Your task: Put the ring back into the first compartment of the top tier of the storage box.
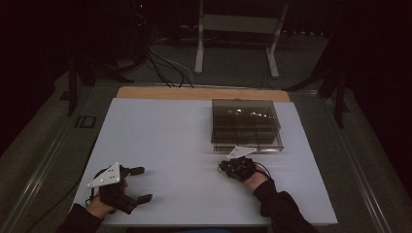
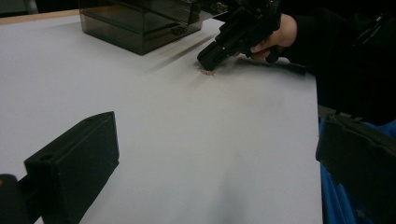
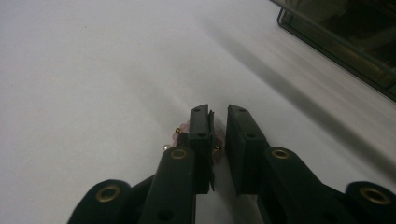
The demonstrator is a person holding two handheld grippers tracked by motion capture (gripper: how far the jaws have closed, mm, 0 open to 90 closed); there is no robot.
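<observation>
A small pink bead bracelet (image 3: 179, 134) with gold bits lies on the white table (image 1: 170, 131). My right gripper (image 3: 218, 114) is tipped down onto it, its jaws drawn nearly together, with beads showing beside the left jaw and in the narrow gap. From the left gripper view the right gripper (image 2: 206, 61) touches down on the pink bracelet (image 2: 208, 73), just in front of the box. In the high view the right gripper (image 1: 223, 167) sits at centre right. My left gripper (image 1: 142, 184) rests at the front left, jaws wide apart and empty, also seen as the left gripper (image 2: 217, 126).
A dark see-through plastic box (image 1: 245, 121) with compartments stands on the table just beyond the right gripper, and shows as the box (image 3: 345, 42) at the top right. A bare wooden strip (image 1: 194, 93) runs along the table's far edge. Cables and a metal stand lie beyond.
</observation>
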